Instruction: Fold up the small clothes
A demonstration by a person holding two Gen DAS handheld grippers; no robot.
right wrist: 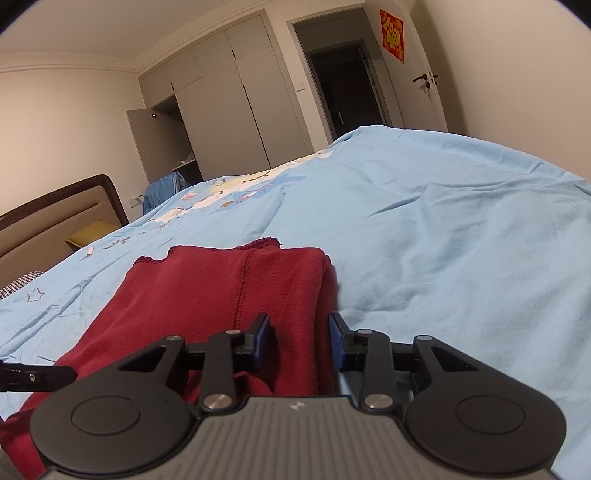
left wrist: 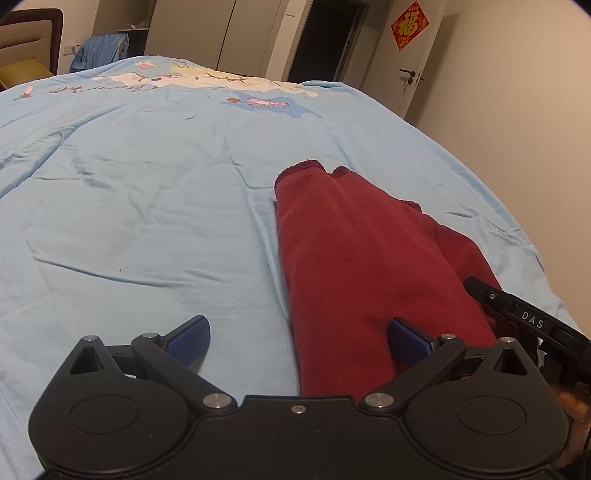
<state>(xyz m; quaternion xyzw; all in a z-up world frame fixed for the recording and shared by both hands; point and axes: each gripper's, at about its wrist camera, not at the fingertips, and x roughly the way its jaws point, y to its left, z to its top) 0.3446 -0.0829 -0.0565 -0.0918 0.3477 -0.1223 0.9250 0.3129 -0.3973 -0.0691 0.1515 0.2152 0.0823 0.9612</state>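
We see light-blue bedspread (left wrist: 147,192) filling most of both views, cartoon print at far end. On it lies dark-red knit garment (left wrist: 354,258), folded lengthwise, hemmed ends pointing away from us. We take garment as landmark. Wardrobe (right wrist: 229,107), one door ajar, stands well beyond it; white door (left wrist: 417,55) with red paper decoration (left wrist: 409,25) beyond and right. Left gripper (left wrist: 298,341) spread wide, straddling garment's left edge, nothing pinched. Right gripper (right wrist: 302,341) partly spread over garment's right fold; we cannot tell whether pads touch cloth.
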